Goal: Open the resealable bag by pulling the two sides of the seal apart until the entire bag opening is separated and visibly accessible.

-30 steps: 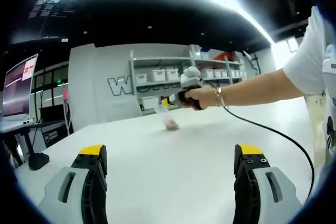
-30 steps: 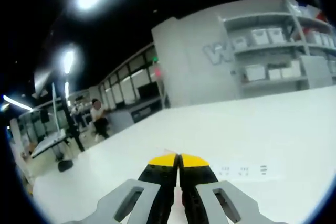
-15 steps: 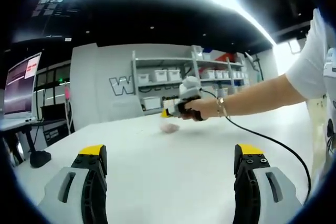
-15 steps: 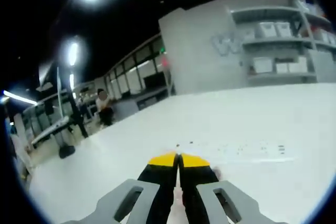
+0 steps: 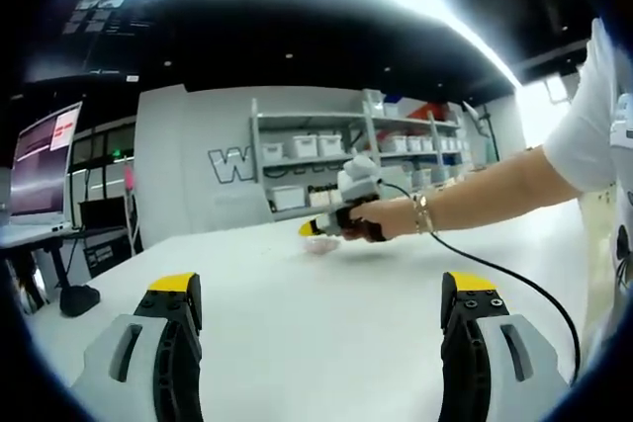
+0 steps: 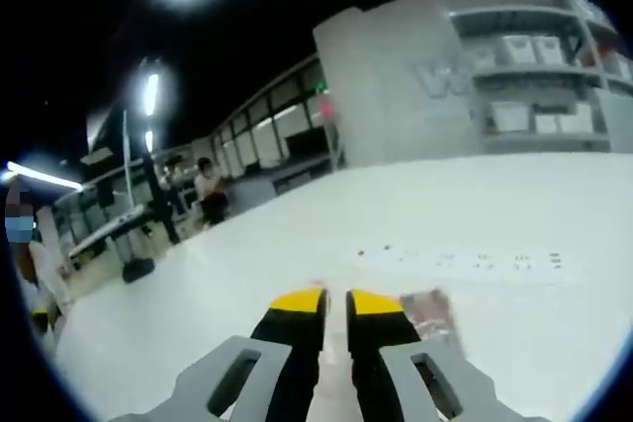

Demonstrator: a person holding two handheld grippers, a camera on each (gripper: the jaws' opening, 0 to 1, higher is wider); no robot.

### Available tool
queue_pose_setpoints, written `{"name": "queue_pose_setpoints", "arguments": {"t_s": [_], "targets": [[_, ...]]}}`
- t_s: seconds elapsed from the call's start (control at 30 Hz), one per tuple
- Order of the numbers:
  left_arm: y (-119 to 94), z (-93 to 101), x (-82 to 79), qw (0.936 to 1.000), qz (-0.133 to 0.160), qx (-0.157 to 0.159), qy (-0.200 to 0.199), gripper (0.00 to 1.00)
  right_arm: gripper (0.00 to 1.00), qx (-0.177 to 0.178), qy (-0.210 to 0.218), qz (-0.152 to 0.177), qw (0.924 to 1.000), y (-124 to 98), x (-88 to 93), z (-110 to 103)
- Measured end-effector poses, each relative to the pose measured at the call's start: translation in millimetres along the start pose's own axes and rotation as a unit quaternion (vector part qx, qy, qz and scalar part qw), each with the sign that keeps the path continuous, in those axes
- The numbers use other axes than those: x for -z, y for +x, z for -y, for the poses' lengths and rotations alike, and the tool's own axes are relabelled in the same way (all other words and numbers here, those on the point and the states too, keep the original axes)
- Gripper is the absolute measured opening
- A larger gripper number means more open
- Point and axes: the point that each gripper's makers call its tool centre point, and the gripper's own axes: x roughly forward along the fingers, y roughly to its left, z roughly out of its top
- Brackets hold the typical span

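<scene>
The right gripper (image 6: 334,305), jaws parted by only a sliver with nothing visibly between them, hovers low with the resealable bag (image 6: 427,311) just beside its right jaw, while the left gripper (image 5: 321,295) waits wide open well back; both must next pinch the seal's sides.

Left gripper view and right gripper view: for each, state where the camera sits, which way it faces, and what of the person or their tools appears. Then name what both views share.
Left gripper view: rides on the left gripper, jaws wide apart, looking across the white table at the right gripper held by the person's hand over the bag; forearm and sleeve show.
Right gripper view: rides on the right gripper, jaws slightly parted, facing low over the table, with the bag just beside them.
Shared: table, bag, and grey shelves of bins.
</scene>
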Motion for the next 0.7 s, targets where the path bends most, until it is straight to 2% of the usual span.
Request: {"name": "queue_pose_setpoints", "arguments": {"t_s": [0.13,0.3,0.4,0.5,0.6,0.7], "targets": [[0.0,1.4,-0.6,1.0,0.002,0.001,-0.003,1.0,0.14,0.004,-0.049,0.003,0.9988,1.2,-3.3,-1.9],[-1.6,1.9,-1.3,1.0,0.001,-0.001,0.001,1.0,0.2,0.011,-0.083,0.005,0.9965,-0.7,-5.1,-3.0],[-3.0,1.7,-1.1,1.0,-0.001,-0.002,0.002,1.0,0.27,0.015,-0.092,0.004,0.9957,-0.9,-3.6,-2.3],[-3.8,1.6,-1.3,1.0,-0.002,-0.003,0.002,1.0,0.29,0.011,-0.092,0.004,0.9957,0.7,-1.5,-2.5],[-4.8,1.7,-2.9,1.0,-0.001,-0.004,0.003,1.0,0.37,0.015,-0.105,0.0,0.9944,0.6,1.3,-1.5],[-5.0,2.6,-4.2,1.0,0.0,-0.003,0.004,1.0,0.52,0.019,-0.108,0.005,0.9939,-1.9,1.0,-0.7]]}}
